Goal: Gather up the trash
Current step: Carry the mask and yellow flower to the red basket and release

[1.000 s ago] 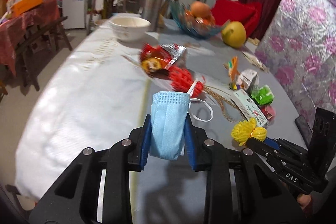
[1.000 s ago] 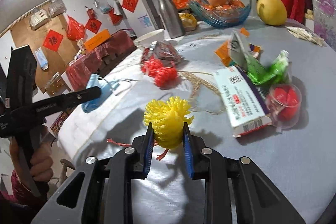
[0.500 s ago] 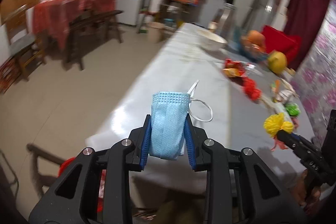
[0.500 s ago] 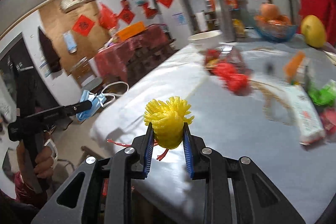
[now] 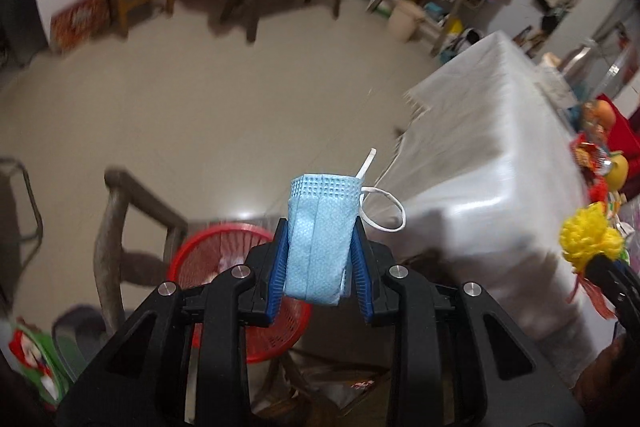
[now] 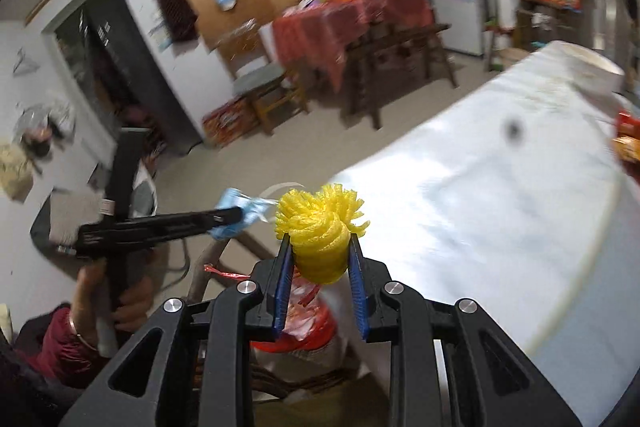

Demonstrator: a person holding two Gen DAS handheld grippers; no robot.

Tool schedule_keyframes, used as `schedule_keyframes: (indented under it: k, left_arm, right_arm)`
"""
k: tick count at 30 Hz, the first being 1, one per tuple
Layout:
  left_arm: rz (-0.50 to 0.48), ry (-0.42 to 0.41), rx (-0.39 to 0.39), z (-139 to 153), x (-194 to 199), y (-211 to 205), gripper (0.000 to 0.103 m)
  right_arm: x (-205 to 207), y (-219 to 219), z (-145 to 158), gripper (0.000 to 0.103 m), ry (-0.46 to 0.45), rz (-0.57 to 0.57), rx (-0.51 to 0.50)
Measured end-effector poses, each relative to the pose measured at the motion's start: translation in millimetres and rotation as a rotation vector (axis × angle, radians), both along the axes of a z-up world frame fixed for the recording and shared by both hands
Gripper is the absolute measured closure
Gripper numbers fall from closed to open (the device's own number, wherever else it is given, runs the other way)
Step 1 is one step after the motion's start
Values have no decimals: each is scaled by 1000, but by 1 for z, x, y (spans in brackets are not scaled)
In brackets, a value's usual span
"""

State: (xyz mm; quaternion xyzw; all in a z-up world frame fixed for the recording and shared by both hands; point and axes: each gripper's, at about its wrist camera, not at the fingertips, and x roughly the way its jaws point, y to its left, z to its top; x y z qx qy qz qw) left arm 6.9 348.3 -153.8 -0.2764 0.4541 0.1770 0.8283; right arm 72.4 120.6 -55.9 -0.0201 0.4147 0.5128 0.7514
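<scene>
Your left gripper [image 5: 320, 259] is clamped on one folded blue face mask [image 5: 318, 239], its white ear loop [image 5: 382, 211] sticking out to the right. Your right gripper [image 6: 320, 267] pinches one yellow foam fruit net [image 6: 320, 227] between its blue pads [image 6: 280, 287].

Hidden or unclear: both views are motion-blurred, so the far furniture and wall hangings are hard to read. In the left wrist view, the left gripper's body covers the near half of the red basket [image 5: 200, 255]; in the right wrist view, only a slice of it [image 6: 320, 331] shows between the fingers. Your left hand [image 6: 120, 307] is partly cut off at the frame's lower left.

Containers: the one red mesh basket stands on the floor below both grippers, beside the white-clothed table [image 5: 500, 167]. Crumpled wrappers lie inside it, too blurred to count. One white bowl [image 6: 592, 63] sits at the table's far edge, contents not visible.

The mask and net are both held in the air, above the basket area.
</scene>
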Motion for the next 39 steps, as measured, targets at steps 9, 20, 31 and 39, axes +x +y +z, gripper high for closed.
schedule_keyframes:
  k: [9,20,31,39]
  left_arm:
    - [129,119,-156,-65,-28,48,54]
    - [368,70,-119,-49,-72,99,14]
    - [441,42,-15,-22,-82,104,8]
    - [378,-10,-37,-8,-74,88,8]
  right_arm:
    - [-24,83,-4,77,19,125,-80]
    - [-56,154,-35,77,76,230,-189]
    - [-71,168,-36,60,60,254,-202]
    - [-62,135,-22,59,22,191,-165]
